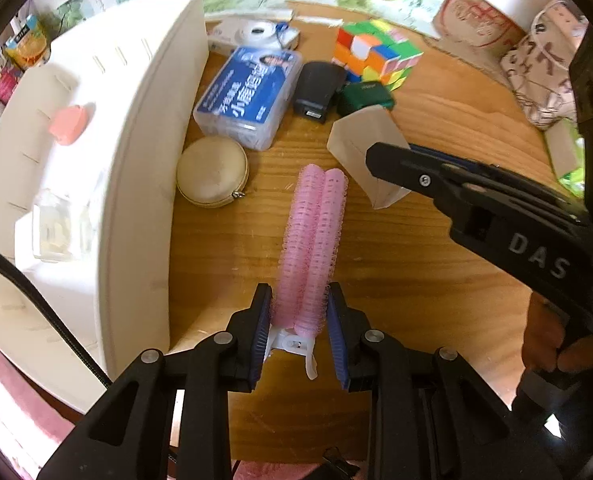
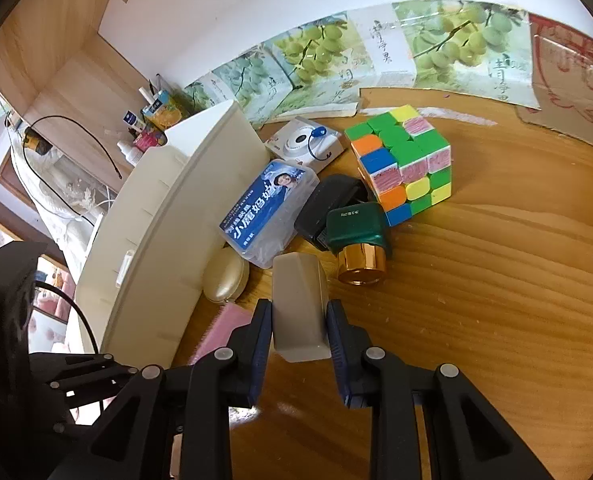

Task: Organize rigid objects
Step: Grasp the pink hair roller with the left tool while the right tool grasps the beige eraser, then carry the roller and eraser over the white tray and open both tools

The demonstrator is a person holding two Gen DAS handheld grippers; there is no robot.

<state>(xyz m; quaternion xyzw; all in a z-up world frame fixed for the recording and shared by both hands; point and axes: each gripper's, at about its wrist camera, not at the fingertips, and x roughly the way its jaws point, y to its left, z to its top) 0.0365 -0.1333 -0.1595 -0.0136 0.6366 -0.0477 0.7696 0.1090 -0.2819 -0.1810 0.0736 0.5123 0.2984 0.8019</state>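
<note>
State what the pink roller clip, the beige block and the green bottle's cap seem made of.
Pink roller clip: probably plastic cores under bristly hook mesh, matte; fuzzy edges.
Beige block: likely matte plastic or rubber, smooth and dull; uncertain.
Green bottle's cap: gold metal or metallised plastic, with mirror-like reflections.

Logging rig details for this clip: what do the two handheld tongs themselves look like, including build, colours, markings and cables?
Both tongs are matte black plastic linkages with round silver pivot pins and ribbed dark-blue pads on the fingers. The left tongs have a black cable running beside them. The right tongs, seen from the side in the left view, carry white letters "DAS" on the body and a small screw.
</note>
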